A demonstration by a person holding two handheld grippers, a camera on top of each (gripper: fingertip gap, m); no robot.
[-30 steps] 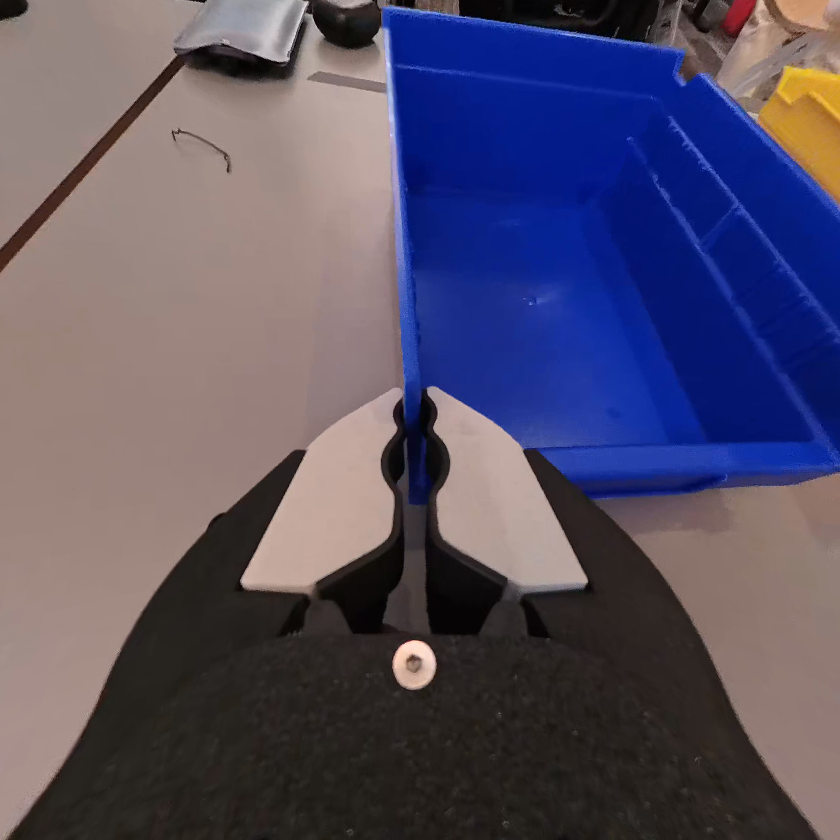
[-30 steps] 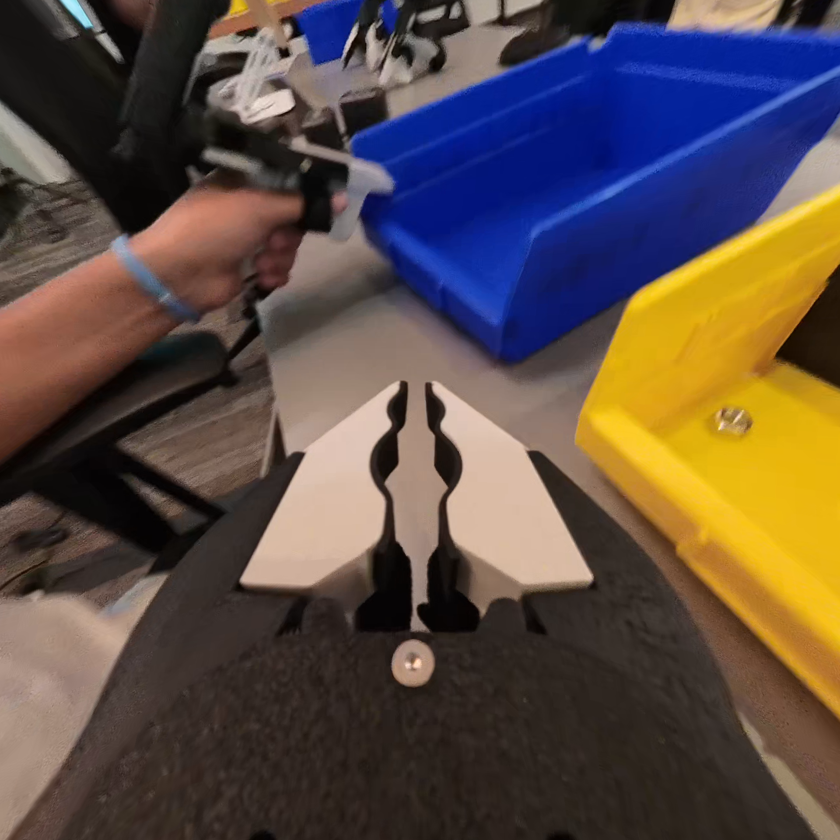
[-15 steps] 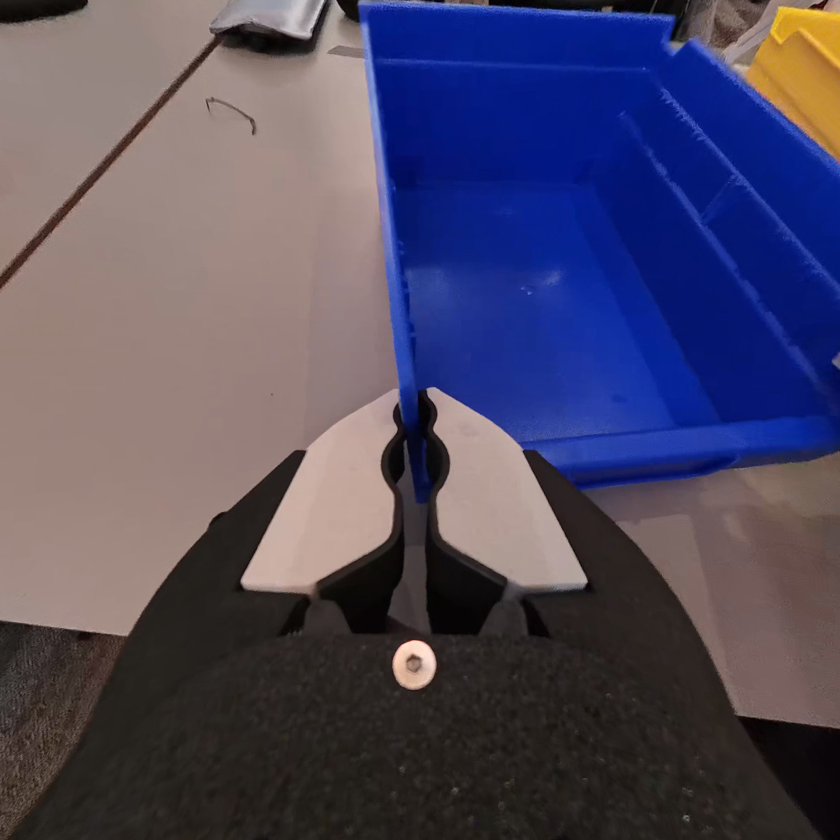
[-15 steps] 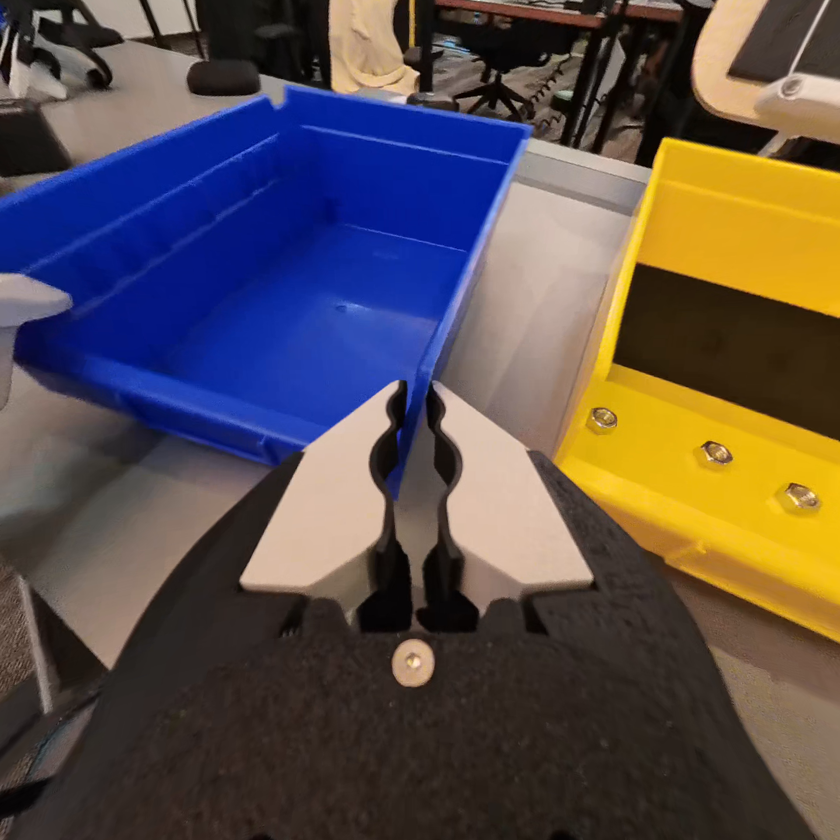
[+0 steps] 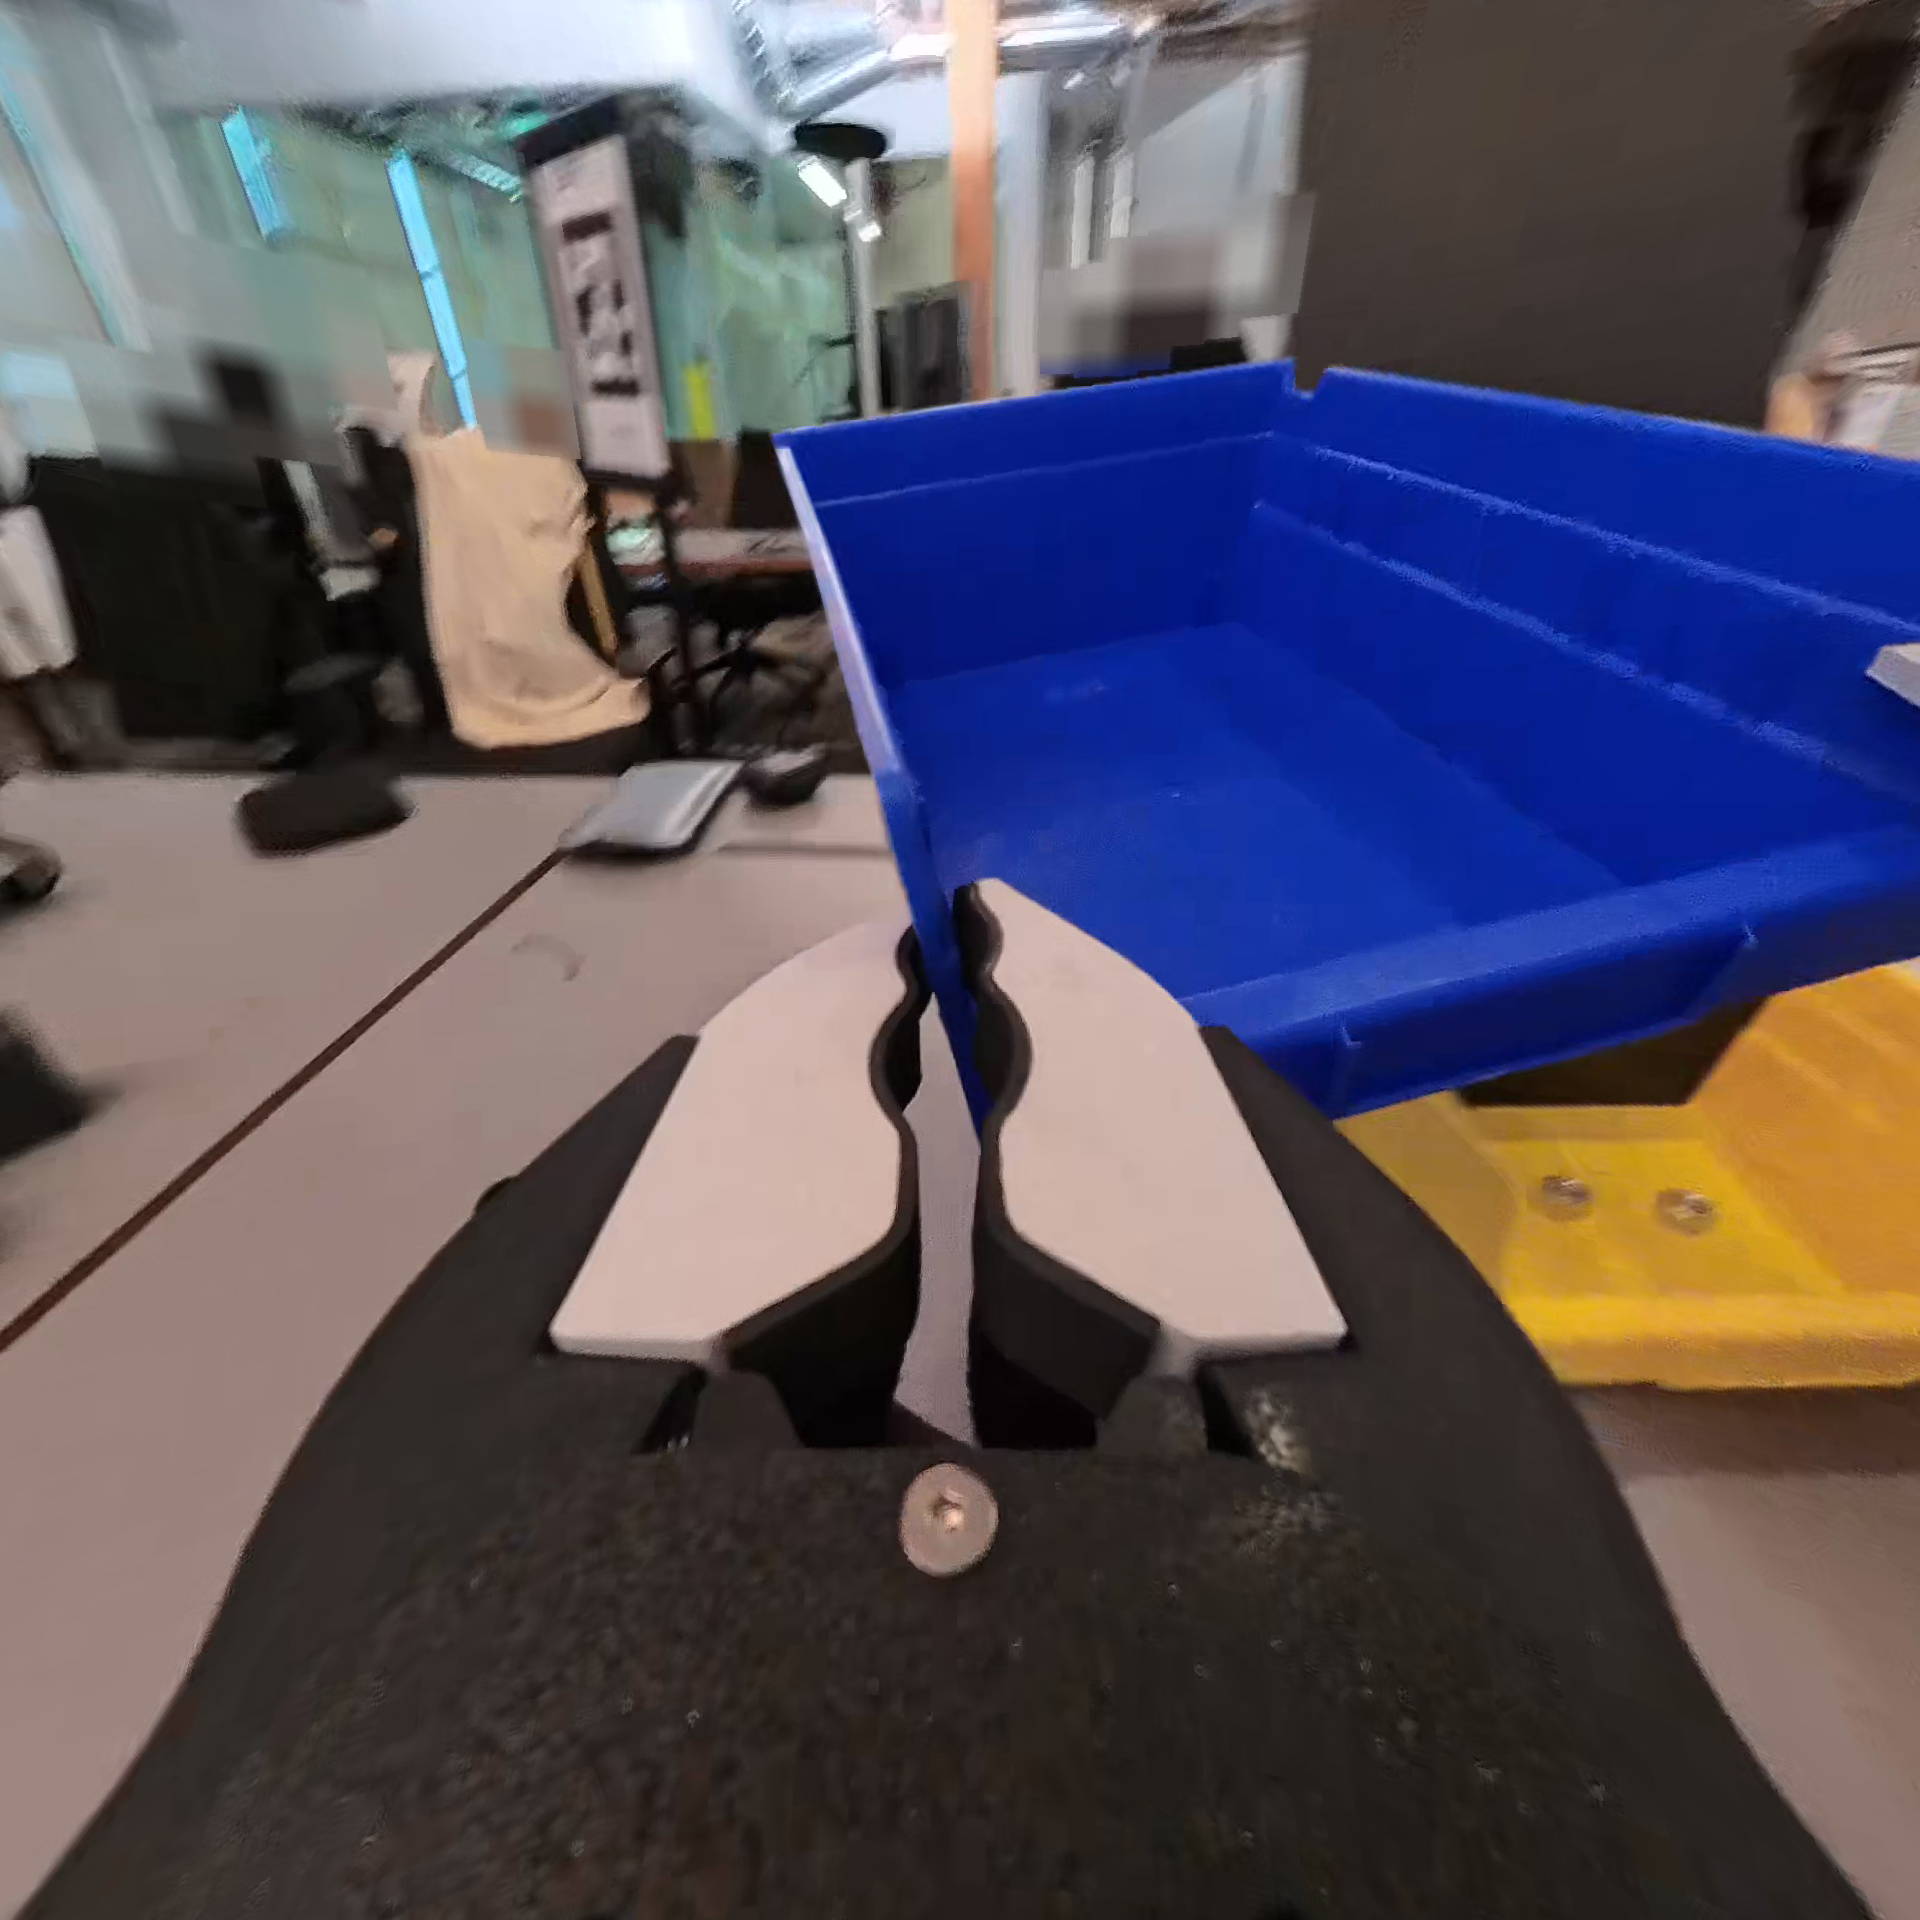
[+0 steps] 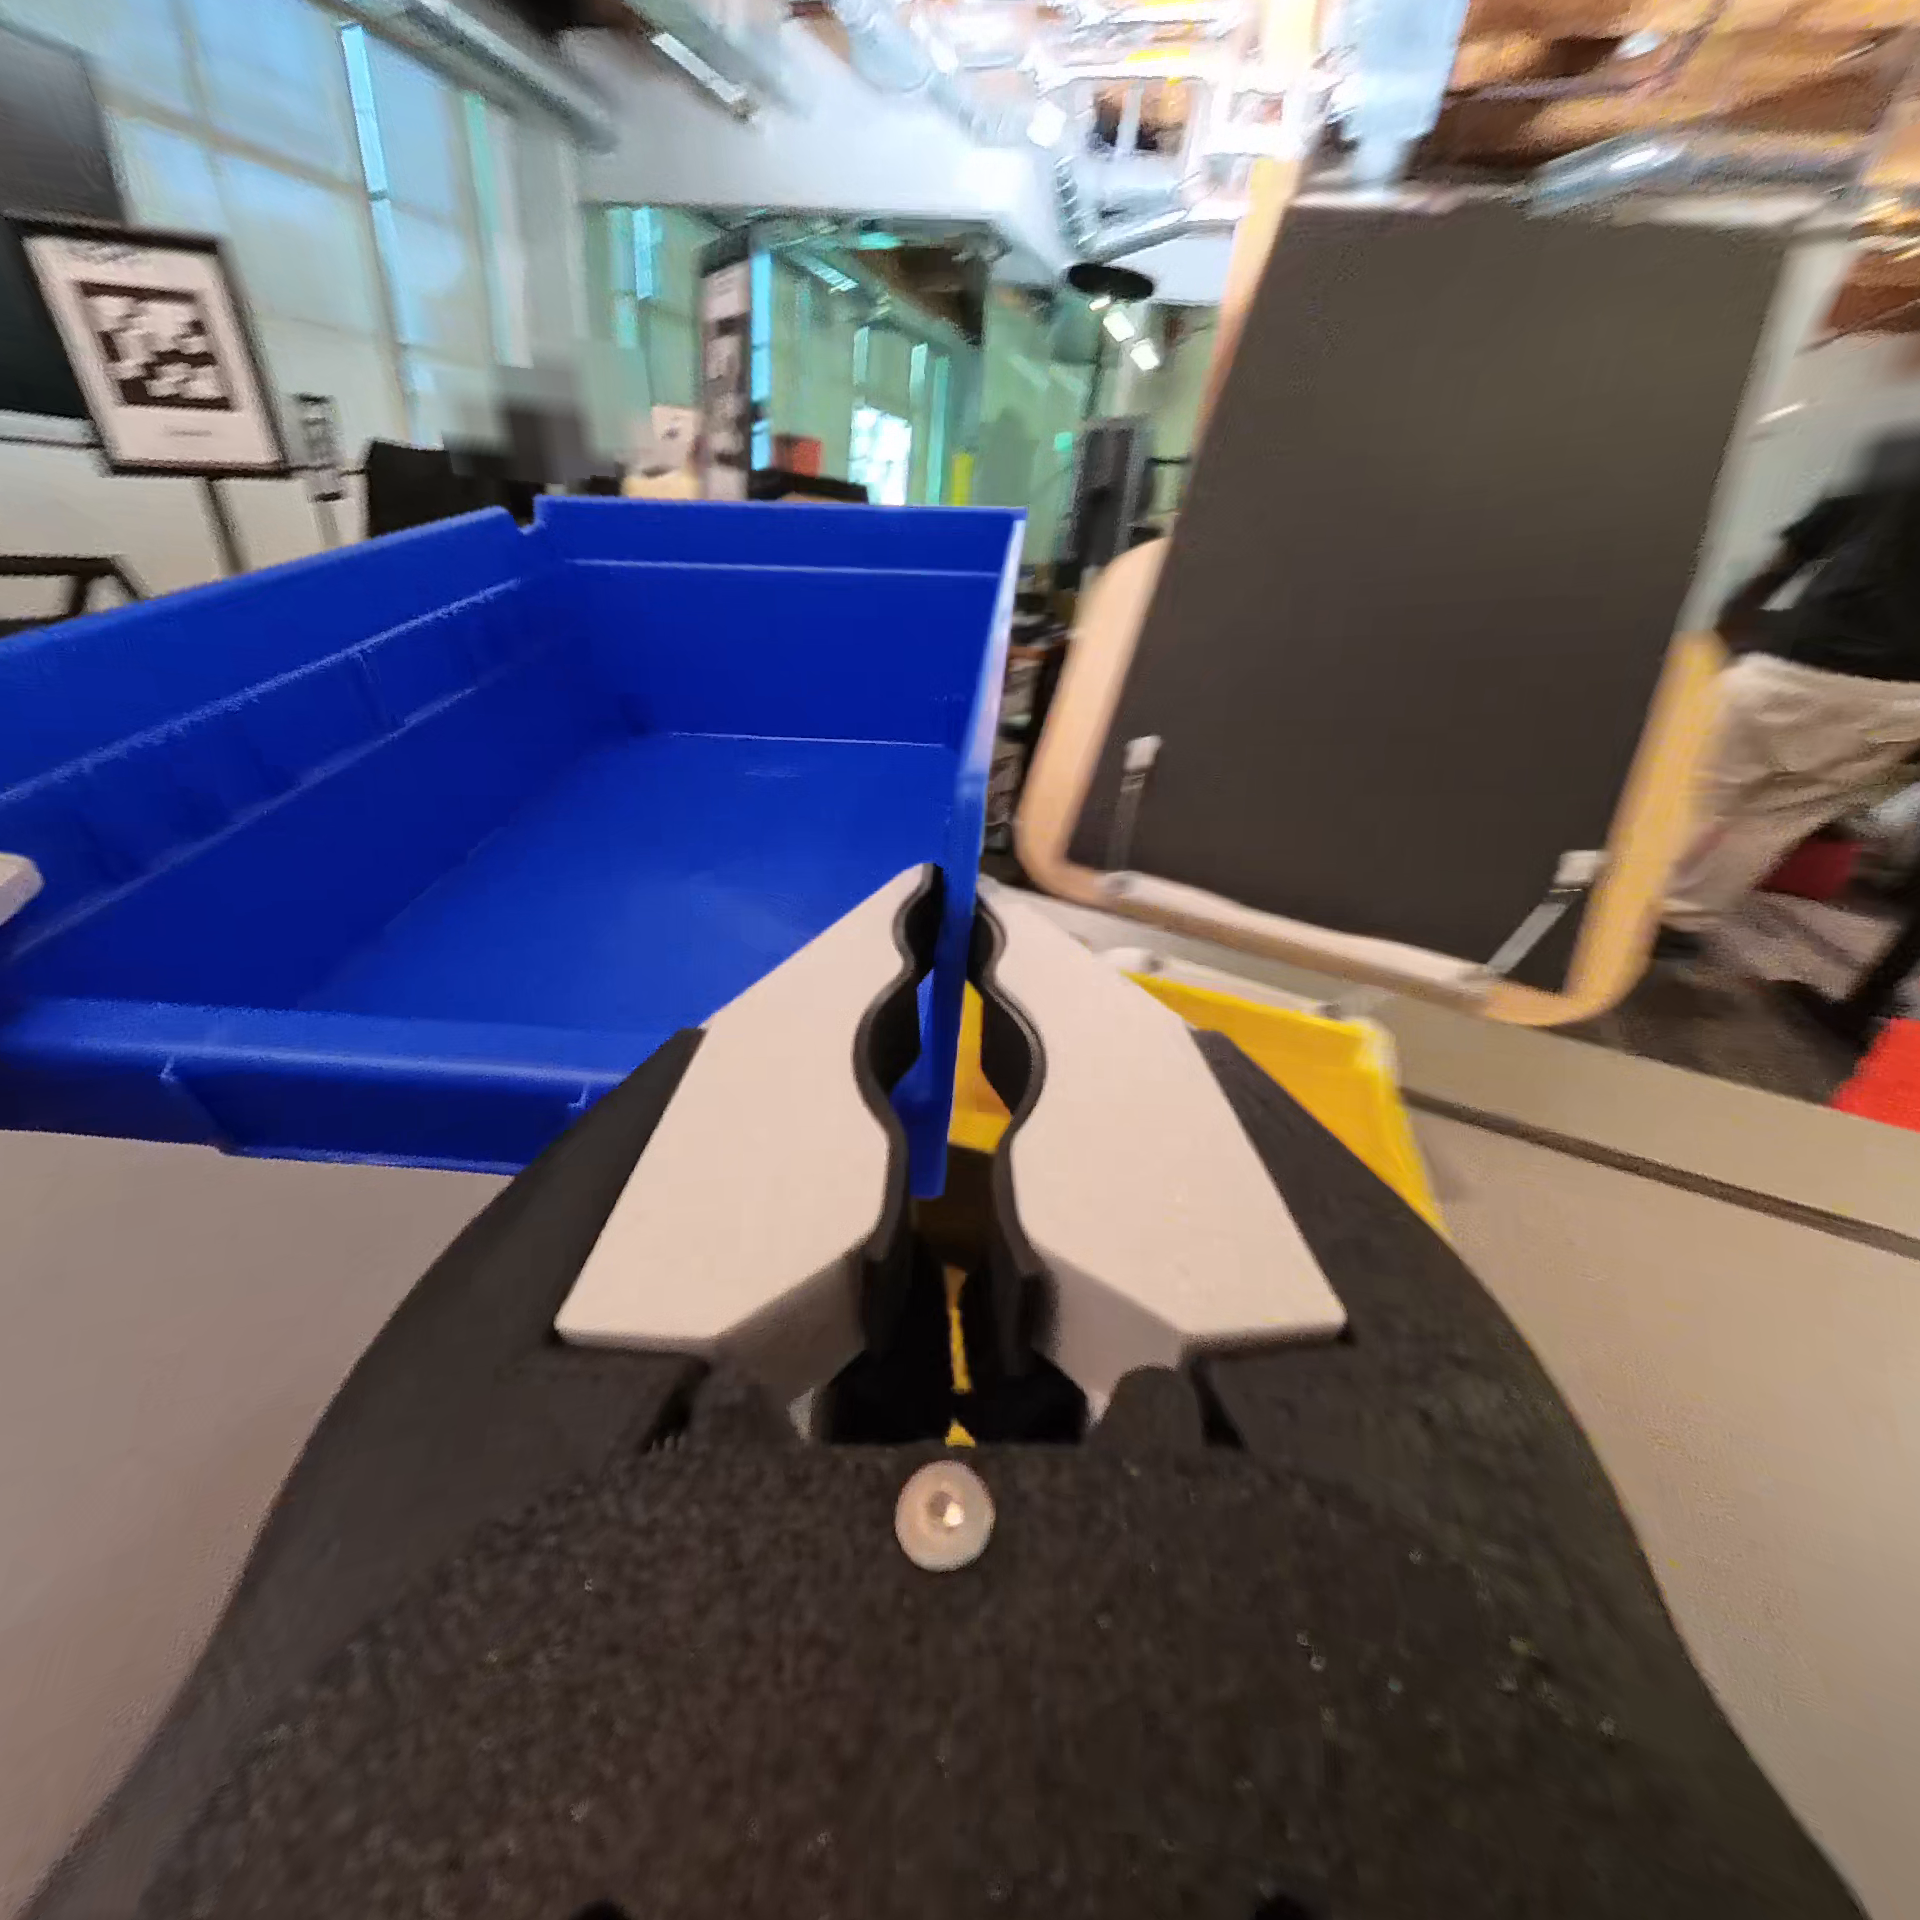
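While the blue bin (image 5: 1299, 831) hangs tilted and, by the look of it, clear of the bench (image 5: 312, 1091), it is carried at two near corners: the left gripper (image 5: 951, 914) has its jaws pinching the bin's left side wall close to the front edge, and the right gripper (image 6: 956, 894) has its jaws pinching the right side wall in the same way, the thin blue wall running down between the wavy pads in each wrist view. The bin is empty; its floor shows bare from wall to wall. Its front lip stands over a yellow bin (image 5: 1662, 1195) that sits on the bench just below and to the right, with two small metal nuts (image 5: 1564, 1195) lying on the yellow bin's front shelf; whether blue touches yellow cannot be told, as the underside is in shadow. So the blue bin is gripped and up, and not set down anywhere. Farther off on the bench lie a grey pouch (image 5: 655, 821) and a dark pad (image 5: 317, 816). Beyond the bench, on the right, a dark board in a pale wooden frame (image 6: 1455, 623) leans, and a person (image 6: 1818, 675) stands beside it.
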